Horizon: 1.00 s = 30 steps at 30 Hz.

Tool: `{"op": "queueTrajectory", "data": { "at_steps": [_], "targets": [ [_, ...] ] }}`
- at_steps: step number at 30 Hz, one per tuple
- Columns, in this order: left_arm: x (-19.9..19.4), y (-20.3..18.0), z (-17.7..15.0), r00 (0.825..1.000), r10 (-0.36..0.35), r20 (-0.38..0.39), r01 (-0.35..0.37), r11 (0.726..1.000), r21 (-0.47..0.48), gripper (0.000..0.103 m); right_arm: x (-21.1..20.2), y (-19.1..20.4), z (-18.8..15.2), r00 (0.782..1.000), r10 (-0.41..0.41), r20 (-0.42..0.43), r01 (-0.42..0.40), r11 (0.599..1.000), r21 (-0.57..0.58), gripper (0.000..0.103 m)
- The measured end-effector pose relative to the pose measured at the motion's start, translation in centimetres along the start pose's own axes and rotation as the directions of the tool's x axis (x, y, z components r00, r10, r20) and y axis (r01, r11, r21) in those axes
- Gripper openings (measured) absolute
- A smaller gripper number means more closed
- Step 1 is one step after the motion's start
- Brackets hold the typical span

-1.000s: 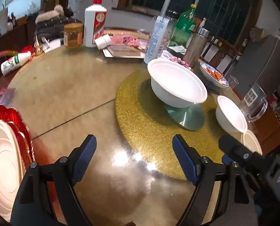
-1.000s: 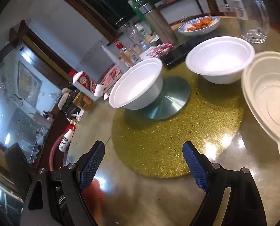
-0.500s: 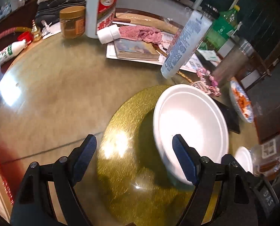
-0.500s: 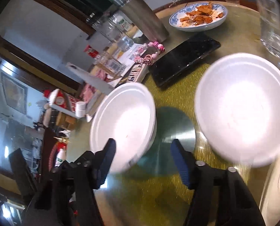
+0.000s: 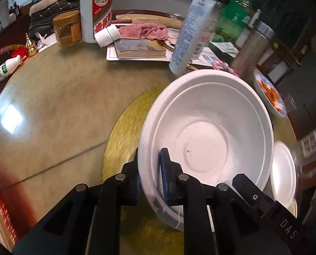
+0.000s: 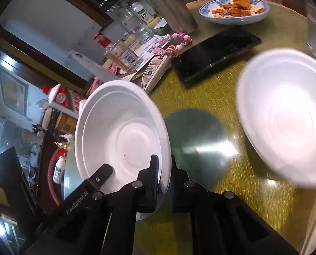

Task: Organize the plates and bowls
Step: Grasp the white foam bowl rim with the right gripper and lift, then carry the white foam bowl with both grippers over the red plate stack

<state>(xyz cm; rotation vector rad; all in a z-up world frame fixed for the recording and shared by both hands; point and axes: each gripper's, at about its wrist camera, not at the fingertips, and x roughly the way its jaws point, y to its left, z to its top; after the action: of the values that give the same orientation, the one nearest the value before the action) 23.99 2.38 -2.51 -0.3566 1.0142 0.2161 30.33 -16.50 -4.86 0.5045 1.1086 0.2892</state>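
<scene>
The left gripper [image 5: 150, 176] is clamped on the near left rim of the big bowl [image 5: 206, 136]: one finger sits outside the wall, the blue pad [image 5: 165, 176] inside. Its jaws have just closed onto that rim. The right gripper [image 6: 163, 180] has likewise just closed and pinches the same bowl [image 6: 119, 136] at its near right rim, one finger inside, one outside. So the bowl is held at two spots on its near edge, over the gold mat [image 5: 124, 131] on the bench [image 5: 51, 97].

The left view shows things the right view does not show clearly: a small milk bottle [image 5: 3, 72] at the far left edge, a jar [image 5: 67, 28], a white liquor bottle [image 5: 97, 8], a book [image 5: 141, 48] under a pink cloth [image 5: 145, 30], and a leaning tube [image 5: 191, 34]. It catches the second bowl [image 5: 283, 167] only as a blurred sliver at the right.

The right view shows that second bowl [image 6: 285, 116] in full, though blurred, standing well apart to the right of the held one. Between the two lies a round grey-green disc [image 6: 196, 144] on the mat. Behind are pink beads [image 6: 177, 42], a black phone [image 6: 215, 51], a steel flask [image 6: 170, 2] and a blue-rimmed dish of food [image 6: 234, 10].
</scene>
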Motion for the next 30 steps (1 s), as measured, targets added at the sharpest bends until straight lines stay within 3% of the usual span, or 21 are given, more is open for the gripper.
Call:
{"op": "queueTrajectory", "data": {
  "at_steps": [6,14,22,30],
  "targets": [
    [-5.0,0.0,-5.8,0.997,0.007,0.077,-0.015,0.993,0.115,0.014,-4.7,-0.5,-5.6,0.998,0.024,0.051,-0.023,1.000,-0.019,0.009],
    [-7.8,1.4,-11.4,0.997,-0.025,0.079,0.007,0.977,0.213,0.014,-8.9,-1.9,-13.1,0.997,0.027,0.077,-0.026,0.999,-0.022,0.009],
    [-8.6,2.9,-13.6,0.998,-0.035,0.054,0.022,0.975,0.223,0.014,-9.9,-1.8,-16.5,0.998,-0.009,0.060,0.011,0.999,-0.035,0.009],
    [-11.2,4.7,-13.6,0.993,-0.042,0.108,0.020,0.980,0.198,0.015,-11.4,0.8,-17.3,0.996,-0.010,0.089,0.019,0.995,-0.101,0.010]
  ]
}}
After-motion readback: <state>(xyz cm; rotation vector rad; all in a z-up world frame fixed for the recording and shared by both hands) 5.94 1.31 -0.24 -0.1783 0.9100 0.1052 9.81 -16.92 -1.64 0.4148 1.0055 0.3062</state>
